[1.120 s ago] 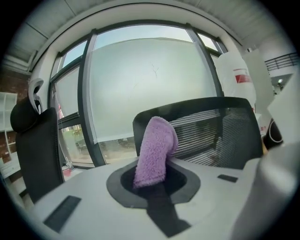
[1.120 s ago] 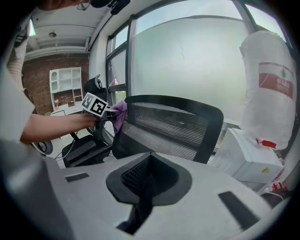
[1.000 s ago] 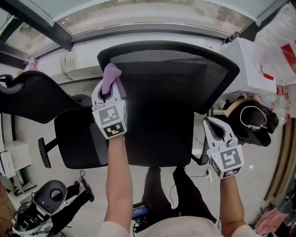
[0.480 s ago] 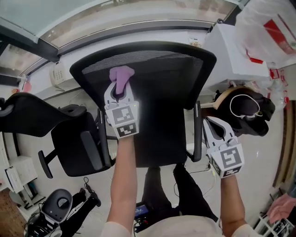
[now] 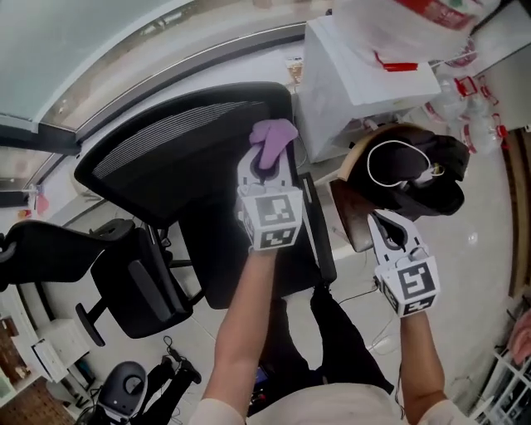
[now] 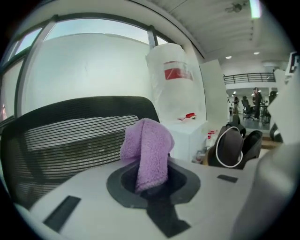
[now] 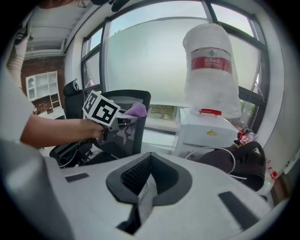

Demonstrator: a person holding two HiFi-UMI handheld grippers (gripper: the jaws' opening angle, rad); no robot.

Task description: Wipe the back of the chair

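Observation:
The black mesh chair back (image 5: 166, 158) fills the upper left of the head view. My left gripper (image 5: 270, 162) is shut on a purple cloth (image 5: 274, 135), which rests at the top right corner of the chair back. In the left gripper view the cloth (image 6: 147, 150) droops out from between the jaws, with the mesh back (image 6: 65, 136) just behind and to the left. My right gripper (image 5: 384, 224) hangs low at the right, away from the chair, shut with nothing in it. The right gripper view shows the left gripper (image 7: 117, 119) with the cloth (image 7: 136, 110) against the chair.
A white box (image 5: 357, 75) stands right of the chair, under a white plastic bag with red print (image 5: 431, 25). A black bag with a white cord (image 5: 415, 174) lies beside the right gripper. A second black chair (image 5: 50, 241) is at the left. A window runs behind.
The left gripper with the cloth has slid rightward along the top of the chair back, from its left corner to its right corner. The right gripper has stayed low at the right.

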